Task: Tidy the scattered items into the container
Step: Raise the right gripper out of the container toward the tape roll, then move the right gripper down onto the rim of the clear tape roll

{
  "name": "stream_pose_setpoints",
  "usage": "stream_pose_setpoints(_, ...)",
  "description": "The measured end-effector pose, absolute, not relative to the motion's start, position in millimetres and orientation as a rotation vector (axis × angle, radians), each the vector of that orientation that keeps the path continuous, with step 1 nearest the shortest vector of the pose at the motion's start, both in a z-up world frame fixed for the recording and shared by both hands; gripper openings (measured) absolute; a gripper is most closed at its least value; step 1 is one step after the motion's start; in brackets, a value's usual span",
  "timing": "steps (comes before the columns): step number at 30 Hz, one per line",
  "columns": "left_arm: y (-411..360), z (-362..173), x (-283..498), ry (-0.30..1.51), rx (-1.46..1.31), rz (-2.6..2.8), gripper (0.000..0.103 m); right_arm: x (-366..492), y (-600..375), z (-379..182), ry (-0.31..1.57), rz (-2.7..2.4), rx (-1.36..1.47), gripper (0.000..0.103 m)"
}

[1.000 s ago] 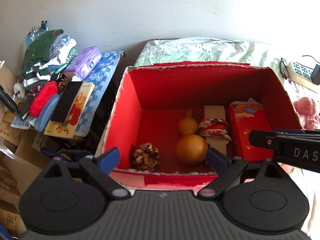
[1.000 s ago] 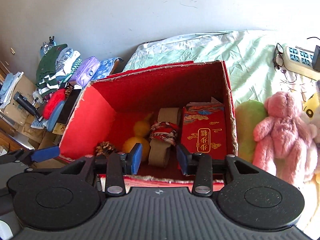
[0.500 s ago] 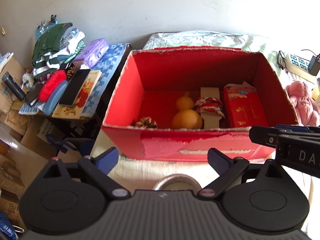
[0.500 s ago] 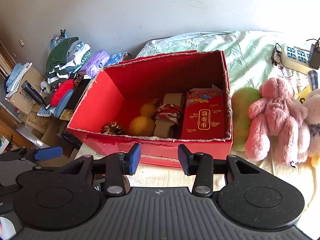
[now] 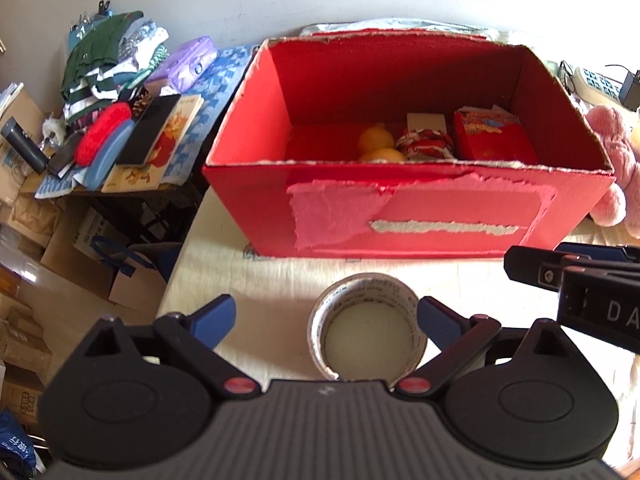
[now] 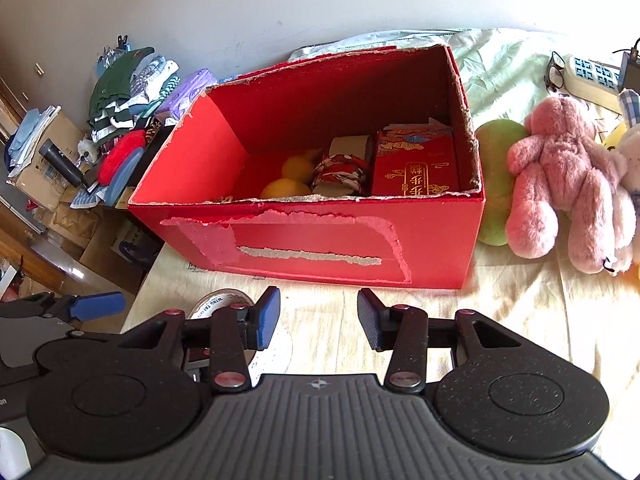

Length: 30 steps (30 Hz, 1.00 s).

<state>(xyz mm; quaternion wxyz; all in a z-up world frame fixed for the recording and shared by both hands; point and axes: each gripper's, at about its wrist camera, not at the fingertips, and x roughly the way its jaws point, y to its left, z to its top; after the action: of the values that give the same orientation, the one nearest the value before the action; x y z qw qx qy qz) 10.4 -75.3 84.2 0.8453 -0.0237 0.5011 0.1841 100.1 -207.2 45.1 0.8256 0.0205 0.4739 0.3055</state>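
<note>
A red cardboard box stands on the cream sheet. Inside are a yellow gourd, a red-patterned roll and a red packet. A roll of clear tape lies flat in front of the box. My left gripper is open and empty, its fingers on either side of the tape. My right gripper is open and empty, just right of the tape; its fingers also show in the left wrist view.
A pink teddy and a green plush lie right of the box. A power strip and glasses sit at the far right. A side table at left holds clothes, a book and small items. Cardboard boxes stand on the floor.
Both grippers have pulled back from over the box and dropped lower. The tape roll has come into view between the left fingers. Both stay open.
</note>
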Motion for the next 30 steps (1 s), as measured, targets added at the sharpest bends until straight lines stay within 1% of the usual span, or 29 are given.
stream_pose_setpoints(8, -60.4, 74.4, 2.7, 1.083, -0.049, 0.345, 0.098, 86.9, -194.6, 40.4, 0.998, 0.655, 0.028, 0.046)
stream_pose_setpoints(16, -42.6, 61.9, -9.8, 1.069, -0.072, 0.275, 0.097, 79.3, -193.5, 29.6, 1.002, 0.603, 0.055, 0.046)
stream_pose_setpoints(20, -35.7, 52.1, -13.2, 1.073, -0.102, 0.251, 0.092, 75.7, -191.1, 25.6, 1.011, 0.605, 0.085, 0.046)
stream_pose_setpoints(22, -33.5, 49.2, -13.7, 1.071, -0.118, 0.234, 0.086, 72.1, -186.1, 24.2, 1.013, 0.626, 0.091, 0.046)
stream_pose_setpoints(23, -32.0, 48.0, -14.2, 1.07, -0.129, 0.224, 0.086, 69.9, -183.2, 23.2, 1.012, 0.637, 0.094, 0.046)
stream_pose_setpoints(27, -25.5, 41.2, -15.7, 1.065, -0.168, 0.205, 0.078, 65.4, -172.0, 18.9, 1.009, 0.648, 0.059, 0.045)
stream_pose_setpoints(29, -23.4, 36.7, -15.4, 1.064, -0.177, 0.196, 0.076, 65.1, -168.2, 16.0, 1.007, 0.639, 0.043, 0.045)
stream_pose_setpoints(30, -22.7, 34.3, -15.2, 1.062, -0.179, 0.192, 0.073, 65.5, -166.3, 13.8, 1.013, 0.629, 0.037, 0.044)
